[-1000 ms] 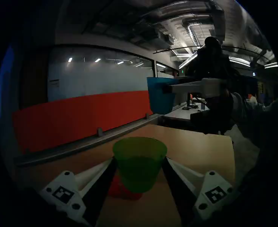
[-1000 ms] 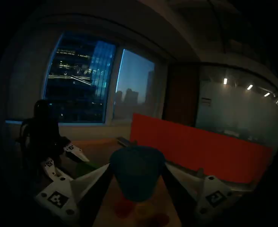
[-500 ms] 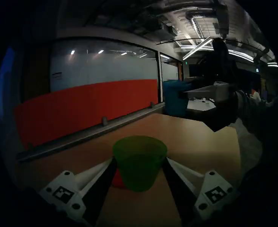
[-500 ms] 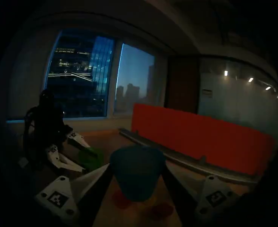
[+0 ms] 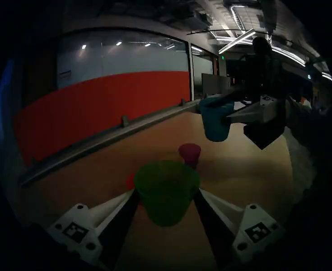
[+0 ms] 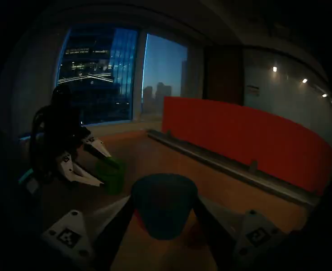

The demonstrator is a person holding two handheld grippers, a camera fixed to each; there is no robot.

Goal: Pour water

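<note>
Left gripper view, low left of centre: a red cup [image 5: 130,180] is noted on the table [image 5: 238,180], mostly hidden behind the green cup [image 5: 166,178]. The green cup is clamped upright at lower centre in the left gripper [image 5: 166,195], both fingers pressed to its sides. Just above it a magenta cup [image 5: 189,152] stands alone. Upper right of centre, the blue cup [image 5: 215,119] is carried upright, higher, by the right gripper [image 5: 220,110].

Right gripper view: the green cup is seen at left, the blue cup at lower centre, gripped on both sides.

Judged best: rims brought close before any tilt, the receiving cup kept level, the other tipped slowly.

Not made out in the dim light: any water level, and which cup is to be poured
</note>
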